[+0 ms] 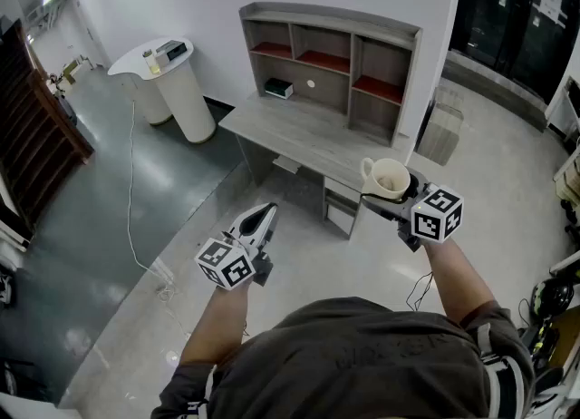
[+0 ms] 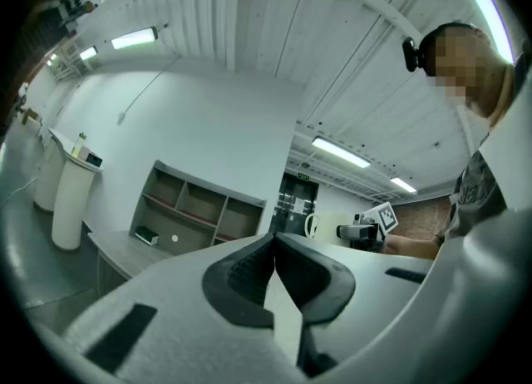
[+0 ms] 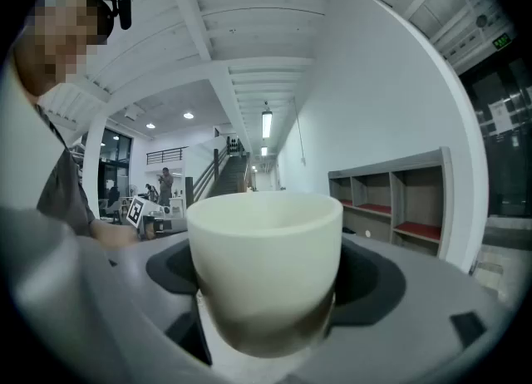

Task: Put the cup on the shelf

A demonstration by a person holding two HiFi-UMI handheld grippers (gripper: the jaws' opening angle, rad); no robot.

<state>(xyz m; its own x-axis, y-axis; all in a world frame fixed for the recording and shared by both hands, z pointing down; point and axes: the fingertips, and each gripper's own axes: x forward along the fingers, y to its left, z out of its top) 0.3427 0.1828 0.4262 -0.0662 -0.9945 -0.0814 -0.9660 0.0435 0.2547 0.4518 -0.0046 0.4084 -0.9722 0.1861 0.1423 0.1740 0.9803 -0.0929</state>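
Note:
A cream cup (image 1: 387, 179) with a handle stands upright between the jaws of my right gripper (image 1: 393, 192), which is shut on it and holds it in the air in front of the desk. In the right gripper view the cup (image 3: 264, 262) fills the middle, and the grey shelf unit (image 3: 391, 204) shows to its right. The shelf unit (image 1: 328, 68) with red-floored compartments stands on the grey desk (image 1: 299, 131) ahead. My left gripper (image 1: 259, 224) hangs lower to the left, shut and empty; its pads (image 2: 293, 270) meet.
A small dark box (image 1: 278, 89) lies in the shelf's lower left compartment. A white round counter (image 1: 168, 82) stands to the far left, with a cable (image 1: 132, 199) across the floor. Dark glass doors (image 1: 517, 9) are at the back right.

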